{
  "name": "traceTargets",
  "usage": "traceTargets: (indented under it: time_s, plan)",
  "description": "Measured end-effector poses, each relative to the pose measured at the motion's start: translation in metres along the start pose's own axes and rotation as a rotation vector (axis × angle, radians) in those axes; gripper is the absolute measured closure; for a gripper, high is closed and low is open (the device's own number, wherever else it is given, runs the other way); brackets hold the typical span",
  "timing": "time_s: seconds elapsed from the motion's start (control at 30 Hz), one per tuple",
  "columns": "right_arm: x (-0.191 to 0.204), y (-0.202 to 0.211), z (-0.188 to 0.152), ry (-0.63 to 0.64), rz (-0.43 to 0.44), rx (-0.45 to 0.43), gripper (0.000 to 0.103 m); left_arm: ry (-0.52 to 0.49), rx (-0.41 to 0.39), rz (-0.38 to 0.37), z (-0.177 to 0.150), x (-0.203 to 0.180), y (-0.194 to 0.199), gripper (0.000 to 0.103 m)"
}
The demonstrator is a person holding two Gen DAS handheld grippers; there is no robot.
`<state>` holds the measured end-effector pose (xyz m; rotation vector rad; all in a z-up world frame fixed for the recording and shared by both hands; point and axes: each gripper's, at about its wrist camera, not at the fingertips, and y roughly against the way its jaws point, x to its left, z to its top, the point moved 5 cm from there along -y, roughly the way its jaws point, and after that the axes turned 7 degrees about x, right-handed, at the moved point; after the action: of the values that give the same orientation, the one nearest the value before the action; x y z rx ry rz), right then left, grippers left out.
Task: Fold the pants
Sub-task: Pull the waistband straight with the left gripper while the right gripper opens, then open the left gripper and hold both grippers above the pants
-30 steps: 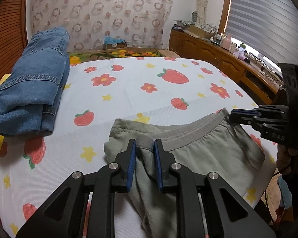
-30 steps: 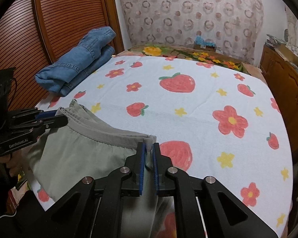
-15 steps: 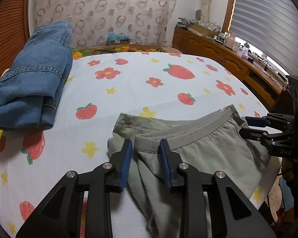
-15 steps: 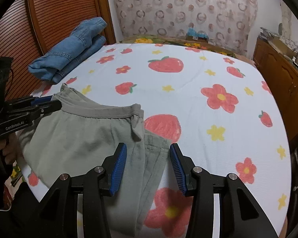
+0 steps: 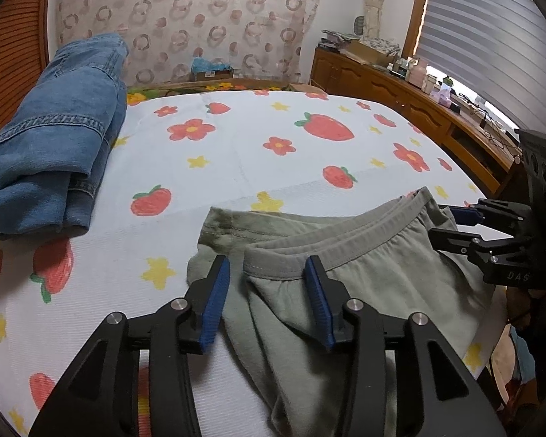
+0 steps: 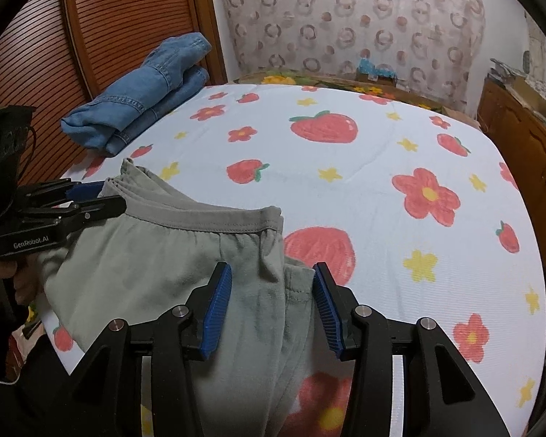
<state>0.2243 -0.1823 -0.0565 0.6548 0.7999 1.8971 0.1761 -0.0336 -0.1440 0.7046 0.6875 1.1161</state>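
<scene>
Both of your grippers are letting go, so finish the release cleanly. The left gripper (image 5: pixel 267 284) has its jaws opening, blue pads (image 5: pixel 214 300) clear of the cloth, with the waistband corner of the green pants (image 5: pixel 364 284) lying loose between them at the lower middle of the left view. The right gripper (image 6: pixel 273 291) is opening too, and the other waistband corner and a hem sit between its pads, untouched.

The pants lie folded over at the near edge of the bed (image 6: pixel 364 189), waistband running across the frame, part of the cloth hanging off the edge toward you. The folded jeans (image 5: pixel 54 138) sit well apart at the upper left.

Let the jaws spread fully before you draw back — a pad that snags the waistband would probably drag the fold open. Pull both hands straight back along the fingers, not sideways. Then judge the layers: the edges look slightly uneven at the left corner, so your next grasp likely wants both layers together.
</scene>
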Motion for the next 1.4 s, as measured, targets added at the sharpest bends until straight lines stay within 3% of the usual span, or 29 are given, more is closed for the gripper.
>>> traceTargets:
  time_s: [0.33, 0.37, 0.47, 0.5, 0.77, 0.97, 1.4]
  plan:
    - [0.007, -0.003, 0.000, 0.026, -0.022, -0.003, 0.047, -0.030, 0.011, 0.010, 0.000, -0.002, 0.000, 0.059]
    - [0.007, -0.003, 0.000, 0.028, -0.023, -0.003, 0.047, -0.032, 0.011, 0.013, 0.000, -0.002, 0.001, 0.054]
    - [0.007, -0.003, 0.000, 0.028, -0.026, -0.003, 0.047, -0.038, -0.016, 0.036, 0.002, -0.002, 0.009, 0.023]
    - [0.007, -0.003, 0.000, 0.029, -0.027, -0.003, 0.047, -0.041, -0.031, 0.043, 0.003, -0.001, 0.012, 0.022]
    - [0.006, -0.002, -0.001, 0.019, -0.017, -0.008, 0.047, -0.008, -0.013, 0.076, 0.009, 0.015, 0.008, 0.022]
    - [0.004, 0.001, -0.003, 0.004, -0.005, -0.014, 0.047, -0.009, -0.001, 0.069, 0.008, 0.016, 0.004, 0.040]
    - [-0.001, 0.008, -0.005, -0.027, -0.029, -0.021, 0.047, 0.017, 0.022, 0.040, 0.002, 0.020, -0.003, 0.041]
